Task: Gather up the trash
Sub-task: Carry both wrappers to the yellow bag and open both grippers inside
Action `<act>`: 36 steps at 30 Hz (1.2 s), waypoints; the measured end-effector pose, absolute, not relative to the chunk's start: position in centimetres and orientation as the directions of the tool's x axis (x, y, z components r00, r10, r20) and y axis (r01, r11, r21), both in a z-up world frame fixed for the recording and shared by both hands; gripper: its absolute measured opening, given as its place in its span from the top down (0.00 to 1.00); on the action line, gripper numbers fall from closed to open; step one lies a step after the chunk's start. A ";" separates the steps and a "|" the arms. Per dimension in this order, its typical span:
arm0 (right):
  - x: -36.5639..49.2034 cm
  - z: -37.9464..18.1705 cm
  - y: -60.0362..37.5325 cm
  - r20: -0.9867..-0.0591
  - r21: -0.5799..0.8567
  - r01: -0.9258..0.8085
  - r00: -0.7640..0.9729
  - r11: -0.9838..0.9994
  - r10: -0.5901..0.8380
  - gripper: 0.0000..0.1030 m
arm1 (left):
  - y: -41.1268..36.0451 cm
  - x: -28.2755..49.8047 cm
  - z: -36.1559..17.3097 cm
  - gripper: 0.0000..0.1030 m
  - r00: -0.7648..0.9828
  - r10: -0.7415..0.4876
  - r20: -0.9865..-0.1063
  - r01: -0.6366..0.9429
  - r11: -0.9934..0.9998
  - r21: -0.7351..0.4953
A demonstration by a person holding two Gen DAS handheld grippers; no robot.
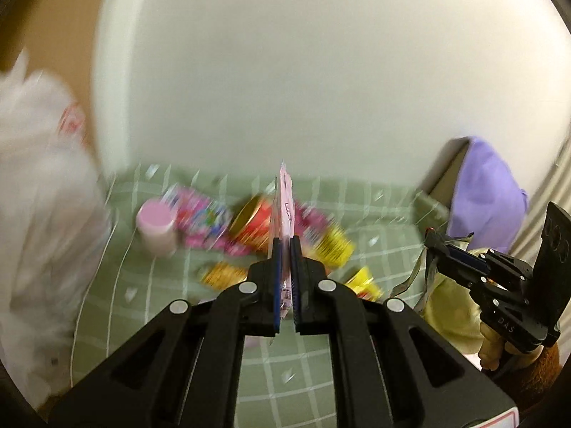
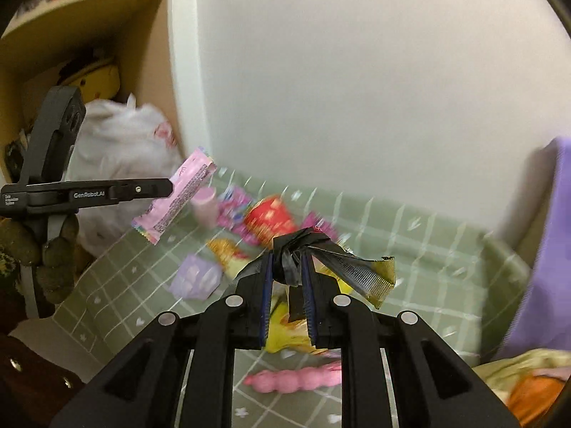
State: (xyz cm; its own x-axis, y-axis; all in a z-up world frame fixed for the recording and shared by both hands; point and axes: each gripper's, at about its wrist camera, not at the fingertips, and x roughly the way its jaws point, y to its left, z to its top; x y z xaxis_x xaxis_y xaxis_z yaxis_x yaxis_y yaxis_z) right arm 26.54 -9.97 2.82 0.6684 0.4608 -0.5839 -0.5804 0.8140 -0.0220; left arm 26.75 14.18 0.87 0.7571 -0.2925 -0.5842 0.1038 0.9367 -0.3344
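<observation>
Each tool is clenched on one piece of trash and holds it above the bed: the left tool grips a flat pink wrapper, and the right tool grips a crumpled dark wrapper. Neither piece is yet in the white plastic bag at the bed's left edge. Many pieces remain: a pink bottle, a red cup, yellow packets near the far edge, so I judge the task is at an early stage.
</observation>
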 end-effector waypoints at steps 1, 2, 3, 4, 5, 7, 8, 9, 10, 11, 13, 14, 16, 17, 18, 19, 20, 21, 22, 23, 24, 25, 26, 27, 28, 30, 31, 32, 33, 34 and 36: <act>26.2 3.9 -10.7 -0.561 -0.039 -0.563 0.696 0.825 0.449 0.84 | 13.5 27.1 1.9 0.96 0.768 -0.307 -0.562 0.132 0.934 -0.331; 25.9 4.9 -11.4 -0.540 -0.054 -0.547 0.719 0.835 0.436 0.84 | 12.8 27.3 2.9 0.96 0.777 -0.323 -0.540 0.159 0.931 -0.328; 25.6 6.0 -12.2 -0.519 -0.068 -0.529 0.743 0.846 0.422 0.84 | 12.1 27.5 3.9 0.96 0.784 -0.340 -0.519 0.188 0.927 -0.324; 25.3 6.7 -12.7 -0.503 -0.079 -0.513 0.761 0.855 0.410 0.84 | 11.4 27.7 4.7 0.96 0.788 -0.355 -0.504 0.211 0.923 -0.321; 25.0 7.5 -13.4 -0.486 -0.088 -0.496 0.779 0.864 0.397 0.84 | 10.8 27.9 5.4 0.96 0.790 -0.371 -0.488 0.236 0.919 -0.317; 24.0 9.4 -15.3 -0.442 -0.098 -0.453 0.817 0.886 0.370 0.84 | 9.1 28.2 7.0 0.96 0.790 -0.412 -0.454 0.297 0.905 -0.304; 23.6 10.1 -16.1 -0.425 -0.101 -0.435 0.832 0.895 0.357 0.84 | 8.3 28.3 7.6 0.96 0.788 -0.431 -0.440 0.325 0.898 -0.298; 23.0 11.1 -17.2 -0.402 -0.108 -0.405 0.853 0.908 0.332 0.84 | 7.1 28.4 8.4 0.96 0.782 -0.458 -0.422 0.364 0.886 -0.288; 22.6 11.7 -18.0 -0.392 -0.112 -0.386 0.864 0.915 0.316 0.84 | 6.4 28.5 8.8 0.96 0.777 -0.476 -0.412 0.388 0.878 -0.281; 22.1 12.3 -19.0 -0.381 -0.116 -0.360 0.877 0.925 0.294 0.84 | 5.4 28.6 9.3 0.96 0.770 -0.495 -0.402 0.415 0.868 -0.273; 21.2 13.1 -20.8 -0.364 -0.116 -0.314 0.896 0.942 0.253 0.84 | 3.2 28.9 9.9 0.96 0.746 -0.542 -0.387 0.476 0.840 -0.259; 20.8 13.4 -21.6 -0.359 -0.114 -0.294 0.903 0.949 0.237 0.84 | 2.3 28.9 10.1 0.96 0.733 -0.562 -0.383 0.500 0.827 -0.256; 19.7 14.0 -23.5 -0.348 -0.102 -0.248 0.916 0.963 0.199 0.84 | 0.1 29.1 10.2 0.96 0.700 -0.605 -0.380 0.550 0.795 -0.254; 19.2 14.2 -24.4 -0.344 -0.098 -0.225 0.922 0.969 0.179 0.84 | -0.9 29.3 10.2 0.96 0.683 -0.624 -0.380 0.571 0.780 -0.255; 18.6 14.3 -25.6 -0.341 -0.098 -0.188 0.929 0.977 0.144 0.84 | -1.9 29.4 10.2 0.96 0.664 -0.643 -0.382 0.591 0.764 -0.259; 18.1 14.5 -26.2 -0.340 -0.104 -0.162 0.933 0.981 0.117 0.84 | -3.0 29.5 10.0 0.96 0.638 -0.666 -0.386 0.615 0.743 -0.264; 17.5 14.6 -27.1 -0.340 -0.113 -0.127 0.937 0.985 0.082 0.84 | -4.1 29.7 9.9 0.96 0.611 -0.688 -0.391 0.638 0.721 -0.271; 17.1 14.7 -27.6 -0.340 -0.119 -0.103 0.939 0.988 0.057 0.84 | -4.8 29.8 9.8 0.96 0.590 -0.703 -0.397 0.653 0.705 -0.278; 16.5 14.8 -28.7 -0.337 -0.122 -0.059 0.941 0.991 0.015 0.84 | -6.0 30.2 9.5 0.96 0.555 -0.725 -0.407 0.675 0.679 -0.290; 15.8 14.9 -29.8 -0.334 -0.115 -0.018 0.942 0.993 -0.022 0.84 | -6.9 30.3 9.2 0.96 0.525 -0.743 -0.415 0.693 0.657 -0.299; 15.1 15.0 -31.0 -0.333 -0.108 0.024 0.941 0.994 -0.059 0.84 | -8.0 30.2 8.9 0.96 0.489 -0.763 -0.423 0.715 0.629 -0.306; 14.6 15.1 -31.7 -0.333 -0.106 0.054 0.939 0.993 -0.086 0.84 | -9.6 30.2 8.5 0.96 0.445 -0.783 -0.435 0.741 0.595 -0.311; 14.1 15.0 -32.4 -0.336 -0.106 0.083 0.935 0.991 -0.114 0.84 | -10.9 30.1 8.1 0.96 0.409 -0.796 -0.446 0.762 0.567 -0.312; 13.4 14.8 -33.4 -0.344 -0.102 0.123 0.927 0.987 -0.151 0.84 | -12.3 30.1 7.7 0.96 0.373 -0.807 -0.457 0.783 0.539 -0.312; 13.0 14.6 -34.3 -0.353 -0.097 0.144 0.920 0.985 -0.170 0.84 | -14.1 30.0 7.2 0.96 0.328 -0.819 -0.471 0.805 0.503 -0.313; 12.4 13.9 -35.5 -0.376 -0.084 0.183 0.904 0.980 -0.201 0.84 | -17.6 30.1 5.7 0.96 0.240 -0.830 -0.504 0.838 0.439 -0.323; 12.2 13.2 -36.1 -0.396 -0.077 0.203 0.892 0.976 -0.217 0.84 | -18.8 30.2 5.0 0.96 0.223 -0.826 -0.518 0.845 0.429 -0.321; 12.1 12.6 -36.6 -0.414 -0.072 0.219 0.881 0.973 -0.229 0.84 | -20.0 30.4 4.3 0.96 0.212 -0.819 -0.534 0.849 0.424 -0.314; 12.0 12.0 -36.9 -0.431 -0.067 0.232 0.871 0.971 -0.237 0.84 | -21.4 30.7 3.6 0.96 0.210 -0.808 -0.551 0.852 0.428 -0.302; 12.0 11.1 -37.3 -0.453 -0.059 0.244 0.858 0.968 -0.244 0.84 | -22.6 31.0 2.8 0.96 0.222 -0.794 -0.566 0.855 0.438 -0.279; 12.2 9.6 -37.5 -0.485 -0.046 0.257 0.839 0.965 -0.246 0.84 | -23.7 31.5 1.7 0.96 0.235 -0.781 -0.579 0.859 0.446 -0.252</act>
